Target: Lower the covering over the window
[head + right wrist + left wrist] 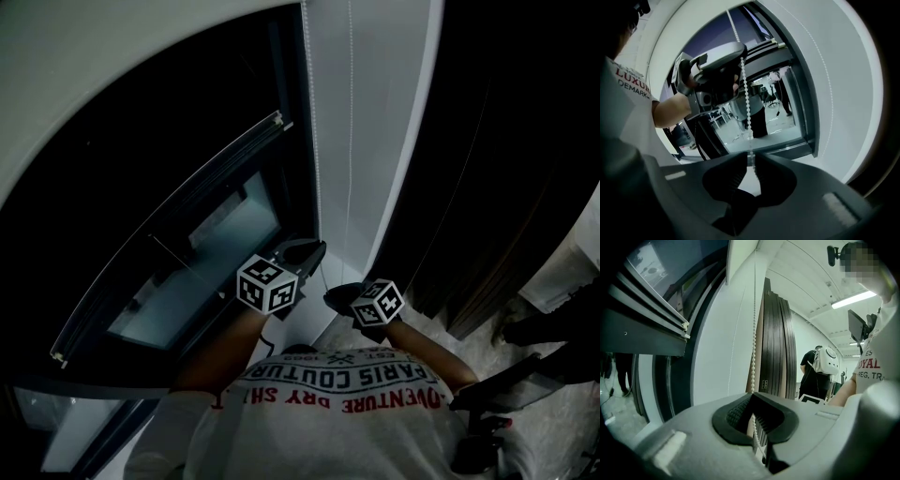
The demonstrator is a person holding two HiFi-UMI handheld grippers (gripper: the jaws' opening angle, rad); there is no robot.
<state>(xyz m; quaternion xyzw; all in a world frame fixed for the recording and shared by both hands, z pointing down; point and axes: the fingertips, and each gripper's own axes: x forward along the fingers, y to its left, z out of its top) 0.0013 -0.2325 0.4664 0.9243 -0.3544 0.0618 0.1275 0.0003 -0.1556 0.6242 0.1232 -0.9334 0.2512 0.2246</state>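
The roller blind's bottom bar [202, 178] crosses the dark window [202, 253] at a slant; it also shows in the left gripper view as bottom bar [670, 317]. A white bead chain [314, 122] hangs beside the frame. My left gripper [307, 251] is shut on the chain [753, 333], which enters its jaws [753, 398]. Just below it, my right gripper [339, 296] has the same chain [746, 103] between its tips [750, 158], with a narrow gap around the beads. The left gripper [717, 70] sits right above it.
A white wall strip [384, 122] runs right of the chain. Dark tall panels [506, 187] lean at the right, close to my right arm. A person with a white backpack [820, 371] stands in the room behind. Dark objects [548, 328] lie on the floor at right.
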